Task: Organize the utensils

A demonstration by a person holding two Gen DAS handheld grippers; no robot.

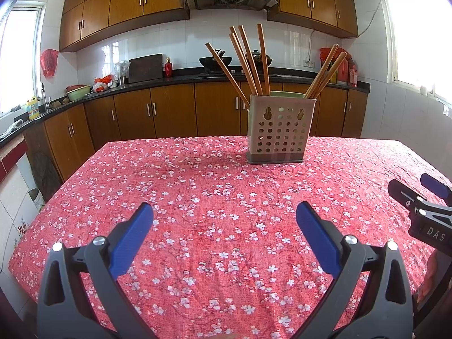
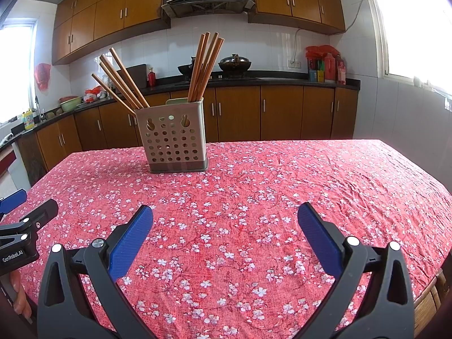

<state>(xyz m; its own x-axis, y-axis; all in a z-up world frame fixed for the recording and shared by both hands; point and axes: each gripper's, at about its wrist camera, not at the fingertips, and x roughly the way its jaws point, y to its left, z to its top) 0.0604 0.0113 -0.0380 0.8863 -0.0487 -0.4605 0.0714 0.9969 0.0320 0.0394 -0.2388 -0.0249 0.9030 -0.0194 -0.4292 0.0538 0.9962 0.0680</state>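
Observation:
A grey perforated utensil holder (image 1: 278,130) stands upright on the far middle of the table; it also shows in the right wrist view (image 2: 174,138). Several wooden chopsticks (image 1: 248,62) stand in it, one bunch leaning left and one (image 1: 325,73) leaning right; they also show in the right wrist view (image 2: 204,67). My left gripper (image 1: 224,214) is open and empty, low over the cloth near the front. My right gripper (image 2: 226,216) is open and empty, beside the left one. Each shows at the other view's edge (image 1: 423,209) (image 2: 19,220).
The table carries a red floral cloth (image 1: 214,197) (image 2: 254,197) with edges at left, right and far side. Behind it run kitchen counters with brown cabinets (image 1: 169,113), woks (image 2: 234,63), bottles and a sink at left.

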